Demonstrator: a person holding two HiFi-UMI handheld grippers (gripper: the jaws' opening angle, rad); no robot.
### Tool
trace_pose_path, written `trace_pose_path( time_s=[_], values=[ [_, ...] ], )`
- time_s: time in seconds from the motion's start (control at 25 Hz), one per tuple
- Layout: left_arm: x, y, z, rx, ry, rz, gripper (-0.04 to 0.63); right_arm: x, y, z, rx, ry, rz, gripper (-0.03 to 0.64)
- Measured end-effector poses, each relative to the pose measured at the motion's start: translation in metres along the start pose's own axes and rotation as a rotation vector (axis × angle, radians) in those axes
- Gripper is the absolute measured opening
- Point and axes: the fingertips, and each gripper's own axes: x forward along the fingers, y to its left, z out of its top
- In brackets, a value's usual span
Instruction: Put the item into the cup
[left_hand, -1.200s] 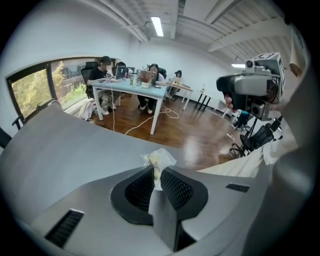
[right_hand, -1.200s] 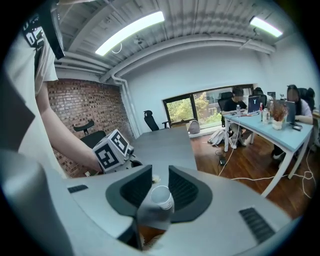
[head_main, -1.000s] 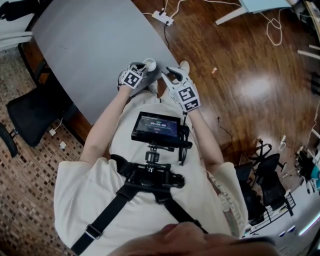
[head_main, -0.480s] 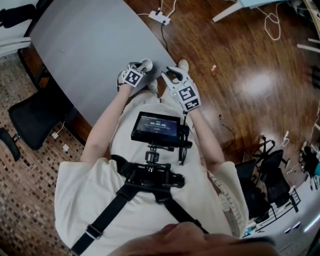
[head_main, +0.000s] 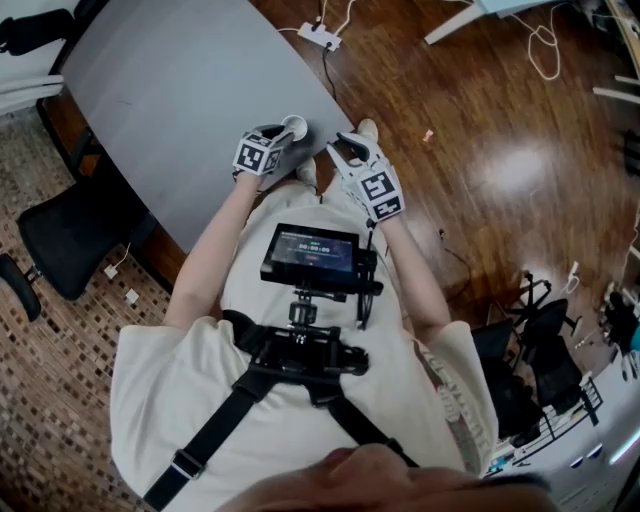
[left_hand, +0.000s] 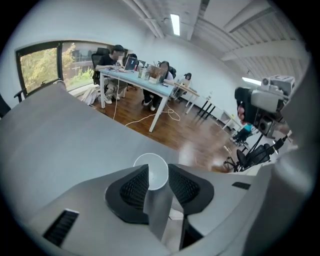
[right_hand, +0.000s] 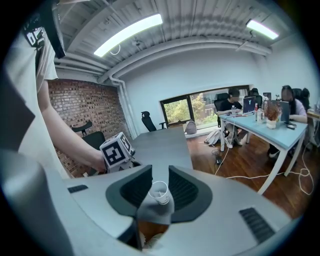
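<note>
One cup, one table, seemingly two tools.

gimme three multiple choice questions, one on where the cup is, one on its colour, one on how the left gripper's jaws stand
1. Where does the cup stand? A) on a shelf B) on the grey table, near its edge C) inside a box
2. What colour is the cup? A) white B) red C) black
3. How do the left gripper's jaws stand? A) shut together B) clamped on a cloth C) apart
1 B: the head view shows it by the table's edge.
2 A: its rim and wall look white.
3 C: they have just been opening; the cup shows in their gap, no pad pressing it.
</note>
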Motion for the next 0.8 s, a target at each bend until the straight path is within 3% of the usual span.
trace_pose_path(
  time_s=[0.16,0.32,0.56,0.8],
  values=[
    [-0.015,-0.011,0.016,-0.027,-0.079,-0.017,0.124,-0.002,-0.005,-0.003,-0.007,-0.004,0.008,0.110],
    [-0.033,-0.019,0.031,-0.112,-0.193,-0.060,0.124,-0.007,-0.008,-0.007,0.009,-0.033,0.007,0.110],
    [-0.129,-0.010,0.003,-0.155,-0.349,-0.114,0.123,-0.005,0.070,0.015,-0.023,-0.086,-0.032,0.120],
    [-0.164,-0.015,0.002,-0.244,-0.492,-0.174,0.123,-0.016,0.079,0.011,-0.016,-0.104,-0.060,0.129]
  ],
)
